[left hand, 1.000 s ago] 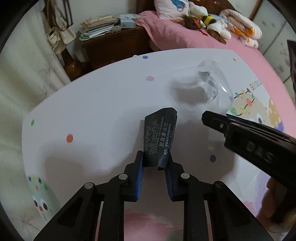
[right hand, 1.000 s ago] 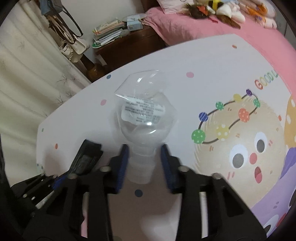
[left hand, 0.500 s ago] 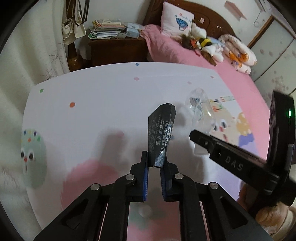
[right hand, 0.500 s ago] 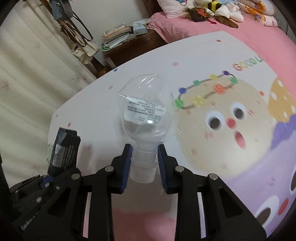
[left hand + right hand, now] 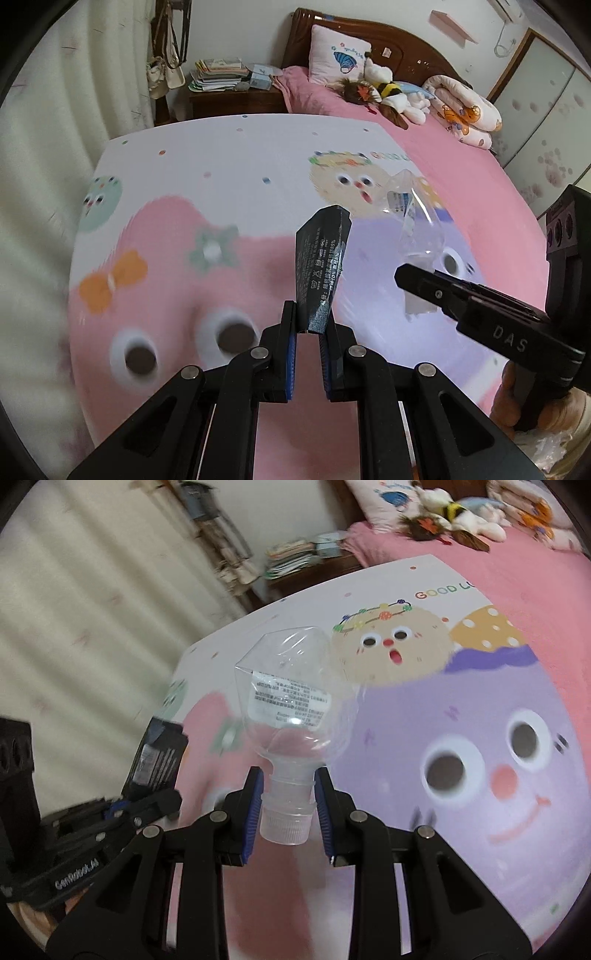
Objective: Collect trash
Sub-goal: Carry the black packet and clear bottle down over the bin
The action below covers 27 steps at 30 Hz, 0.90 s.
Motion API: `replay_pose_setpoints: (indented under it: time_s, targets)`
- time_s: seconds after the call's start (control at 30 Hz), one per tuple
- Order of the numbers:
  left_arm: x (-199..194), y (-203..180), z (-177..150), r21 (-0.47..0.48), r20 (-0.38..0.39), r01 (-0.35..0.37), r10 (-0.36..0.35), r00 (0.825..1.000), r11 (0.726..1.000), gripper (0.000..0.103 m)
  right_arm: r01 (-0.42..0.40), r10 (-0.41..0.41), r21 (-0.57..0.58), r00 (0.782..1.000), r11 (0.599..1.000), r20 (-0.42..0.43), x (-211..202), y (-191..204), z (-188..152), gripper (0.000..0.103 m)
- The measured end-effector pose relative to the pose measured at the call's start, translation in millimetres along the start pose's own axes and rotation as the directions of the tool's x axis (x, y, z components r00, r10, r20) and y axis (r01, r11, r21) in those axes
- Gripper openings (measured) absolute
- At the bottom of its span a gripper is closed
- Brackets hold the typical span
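My left gripper (image 5: 308,330) is shut on the lower end of a dark printed packet (image 5: 320,258), which stands upright above the cartoon mat (image 5: 221,147). My right gripper (image 5: 289,794) is shut on the neck of a crushed clear plastic bottle (image 5: 291,701), just above its white cap (image 5: 284,827). The bottle's body points away from me, with a white label on it. In the left wrist view the bottle (image 5: 410,218) and the right gripper (image 5: 480,317) hang to the right of the packet. In the right wrist view the packet (image 5: 159,753) shows at the left.
The mat (image 5: 480,701) lies on a pink bed (image 5: 461,177). Plush toys (image 5: 391,92) and a pillow (image 5: 338,61) are at the headboard. A nightstand (image 5: 229,99) with stacked books stands beyond the mat's far edge. Curtains (image 5: 55,147) hang at left. A hand (image 5: 517,398) holds the right gripper.
Both grippers have risen and drawn back from the mat with their objects. A second ago the right fingers stood apart around the bottle neck; now they clamp it.
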<state>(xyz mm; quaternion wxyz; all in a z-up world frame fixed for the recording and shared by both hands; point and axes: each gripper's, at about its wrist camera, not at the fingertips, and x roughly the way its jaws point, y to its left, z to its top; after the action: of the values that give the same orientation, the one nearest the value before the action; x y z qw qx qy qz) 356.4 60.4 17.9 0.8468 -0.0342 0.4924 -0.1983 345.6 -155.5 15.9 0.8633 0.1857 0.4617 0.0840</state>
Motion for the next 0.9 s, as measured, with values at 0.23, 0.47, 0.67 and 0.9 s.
replay_pose_setpoints:
  time_s: [0.23,0.47,0.67,0.9]
  targets:
    - [-72.0,-61.4,-121.4,-0.042,0.042,-0.048,0.049,0.998,0.998,0.01,-0.071,0.067,-0.156,0.997,0.985,-0.034,-93.9,2.1,-98.0,0.025]
    - [-114.2,-98.4,-230.0,-0.098,0.021,-0.079,0.082,0.996,0.992,0.01,-0.113,0.093,-0.245,0.991,0.963,-0.092,-158.7,-3.1,-183.2,0.025]
    - [-119.9,-119.6,-306.7,-0.099,-0.063,-0.1,0.094,0.994,0.99,0.01,-0.134,0.088,-0.25,0.978,0.959,-0.188,-178.0,-17.8,-244.8,0.025]
    - [-92.5,-116.7,-356.0,-0.098,-0.171,-0.106,0.089,0.981,0.989,0.01,-0.122,0.05,-0.222,0.952,0.967,-0.302,-158.8,-33.9,-308.8,0.025]
